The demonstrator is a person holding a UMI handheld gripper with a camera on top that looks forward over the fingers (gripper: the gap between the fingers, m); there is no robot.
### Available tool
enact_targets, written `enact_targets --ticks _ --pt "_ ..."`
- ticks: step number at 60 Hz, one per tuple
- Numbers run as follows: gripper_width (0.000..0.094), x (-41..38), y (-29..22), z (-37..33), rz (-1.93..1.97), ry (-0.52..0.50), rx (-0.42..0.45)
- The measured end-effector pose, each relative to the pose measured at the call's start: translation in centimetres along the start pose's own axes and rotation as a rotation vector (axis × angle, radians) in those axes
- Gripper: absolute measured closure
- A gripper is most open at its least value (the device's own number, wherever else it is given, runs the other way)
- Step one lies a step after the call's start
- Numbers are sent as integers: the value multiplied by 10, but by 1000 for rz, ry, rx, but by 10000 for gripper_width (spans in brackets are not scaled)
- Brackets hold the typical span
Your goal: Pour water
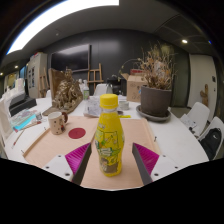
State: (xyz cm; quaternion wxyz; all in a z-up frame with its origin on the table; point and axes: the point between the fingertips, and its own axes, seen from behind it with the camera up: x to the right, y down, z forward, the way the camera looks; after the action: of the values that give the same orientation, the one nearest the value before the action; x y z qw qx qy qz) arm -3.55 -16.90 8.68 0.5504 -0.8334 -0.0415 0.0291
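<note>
A yellow bottle [109,138] with an orange cap stands upright on a tan mat [85,135], between my two fingers. My gripper [111,163] is open: the magenta pads [74,158] sit well apart, with a gap at either side of the bottle. A cup [57,122] with a handle stands on the mat to the left, beyond the fingers. A dark red coaster [77,132] lies next to the cup.
A potted plant with dry leaves [155,90] stands at the back right of the white table [180,140]. A brown figure [67,95] and small objects stand at the back. Papers [12,135] lie at the left. A chair [212,135] stands at the right.
</note>
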Motion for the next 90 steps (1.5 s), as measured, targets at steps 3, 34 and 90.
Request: enact_targets --ticks 3,34,90 --pt "148 -1 2 15 -4 -10 9" --pt "646 2 1 41 -43 35 -4" --pt "642 -139 -182 165 -1730 513 -29"
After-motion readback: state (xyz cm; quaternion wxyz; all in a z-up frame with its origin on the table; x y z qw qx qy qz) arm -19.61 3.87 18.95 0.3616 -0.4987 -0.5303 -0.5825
